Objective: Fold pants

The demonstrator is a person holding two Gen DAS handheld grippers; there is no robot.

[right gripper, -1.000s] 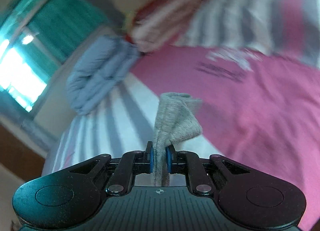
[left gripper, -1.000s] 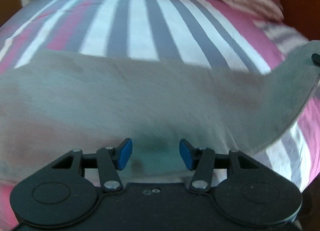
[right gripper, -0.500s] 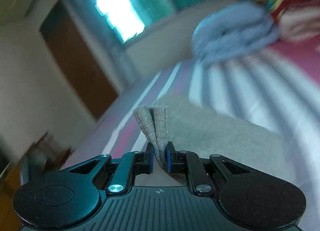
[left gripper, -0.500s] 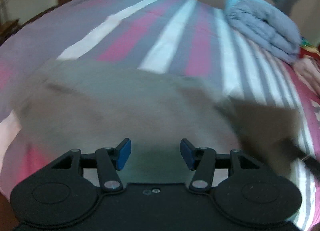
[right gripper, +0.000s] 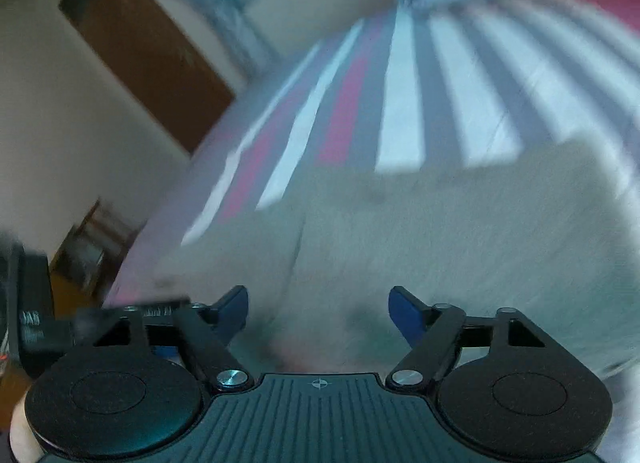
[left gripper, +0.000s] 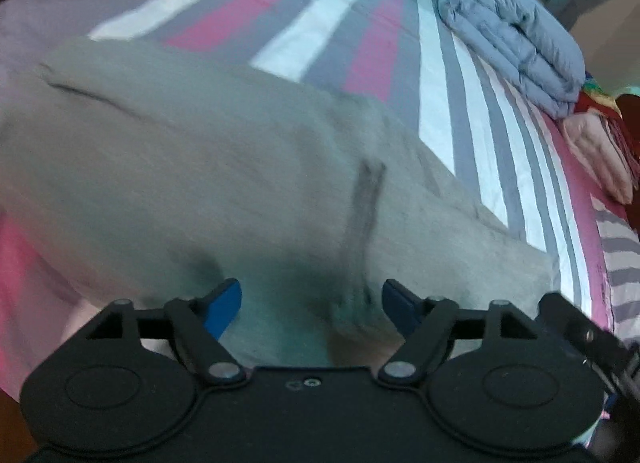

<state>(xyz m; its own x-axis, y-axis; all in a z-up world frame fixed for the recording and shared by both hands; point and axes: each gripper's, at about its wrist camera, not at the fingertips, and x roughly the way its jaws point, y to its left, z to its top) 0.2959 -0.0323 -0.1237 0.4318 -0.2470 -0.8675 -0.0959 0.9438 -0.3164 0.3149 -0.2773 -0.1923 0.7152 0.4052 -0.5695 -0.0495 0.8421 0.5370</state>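
Both my grippers, left gripper [left gripper: 312, 299] and right gripper [right gripper: 318, 305], hover with jaws open over the grey pants [left gripper: 208, 167] on the bed [left gripper: 320, 35]; snagging the loose fold could undo it.

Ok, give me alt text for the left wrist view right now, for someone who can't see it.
The open left gripper hovers over grey pants spread on a striped pink, grey and white bedsheet, holding nothing. A folded blue-grey quilt lies at the upper right. The image is blurred.

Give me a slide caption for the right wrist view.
Open right gripper hovers over grey pants lying on a striped bed.
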